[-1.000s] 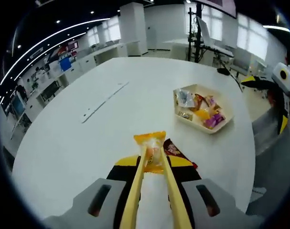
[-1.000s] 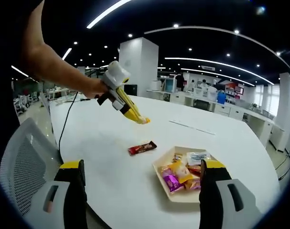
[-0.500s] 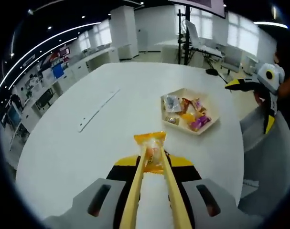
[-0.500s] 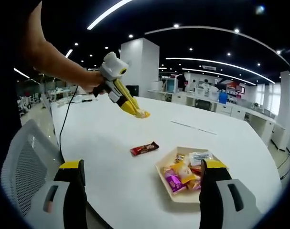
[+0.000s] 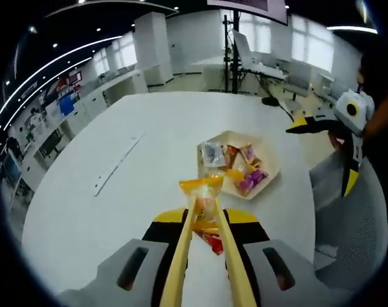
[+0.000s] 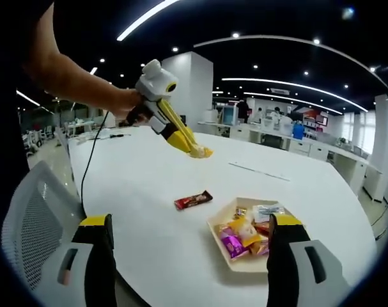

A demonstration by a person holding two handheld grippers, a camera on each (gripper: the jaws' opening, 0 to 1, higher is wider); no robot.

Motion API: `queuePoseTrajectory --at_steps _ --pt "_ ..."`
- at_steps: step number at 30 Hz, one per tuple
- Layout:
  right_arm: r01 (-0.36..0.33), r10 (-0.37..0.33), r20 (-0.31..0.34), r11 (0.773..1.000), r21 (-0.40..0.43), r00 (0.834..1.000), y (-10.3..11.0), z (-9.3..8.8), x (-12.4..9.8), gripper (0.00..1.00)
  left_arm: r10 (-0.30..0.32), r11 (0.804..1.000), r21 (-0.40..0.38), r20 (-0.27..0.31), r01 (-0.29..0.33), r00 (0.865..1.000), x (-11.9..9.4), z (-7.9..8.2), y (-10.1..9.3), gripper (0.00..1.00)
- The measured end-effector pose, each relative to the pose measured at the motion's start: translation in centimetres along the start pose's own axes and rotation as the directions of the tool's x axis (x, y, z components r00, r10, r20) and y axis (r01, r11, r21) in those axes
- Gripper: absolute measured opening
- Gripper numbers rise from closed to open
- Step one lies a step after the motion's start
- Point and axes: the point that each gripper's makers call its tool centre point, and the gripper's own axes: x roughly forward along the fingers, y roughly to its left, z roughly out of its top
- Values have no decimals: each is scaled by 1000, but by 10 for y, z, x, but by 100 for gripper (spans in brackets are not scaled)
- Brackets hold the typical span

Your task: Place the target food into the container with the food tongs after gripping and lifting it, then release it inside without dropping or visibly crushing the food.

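My left gripper (image 5: 205, 220) is shut on yellow food tongs (image 5: 187, 256). The tongs' tips pinch an orange snack packet (image 5: 203, 195) held in the air above the white table. In the right gripper view the same tongs (image 6: 178, 131) and packet (image 6: 200, 152) hang over the table, above and beyond a red-wrapped bar (image 6: 192, 200). A cream tray (image 5: 270, 182) with several wrapped snacks lies just ahead and to the right of the packet. My right gripper (image 6: 192, 220) stands open near the table edge, with the tray (image 6: 213, 225) between its jaws' lines.
The red bar (image 5: 210, 240) lies on the table under the tongs. A grey mesh chair (image 6: 34, 217) stands at the table edge. A cable (image 6: 88, 160) runs across the table's left. A person's arm (image 6: 78, 83) holds the left gripper.
The left gripper has carried the tongs and orange packet closer to the tray, now over the red bar. The right gripper has stayed in place.
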Motion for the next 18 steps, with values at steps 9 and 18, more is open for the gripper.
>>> queuePoseTrajectory --at_steps 9,18 --pt "19 -19 -4 1000 -2 1000 -4 0 -1 99 -35 998 44 10 35 999 13 26 -9 17" --pt "19 -19 2 1000 5 1000 -5 0 -1 99 -62 996 69 26 61 998 28 46 -17 17"
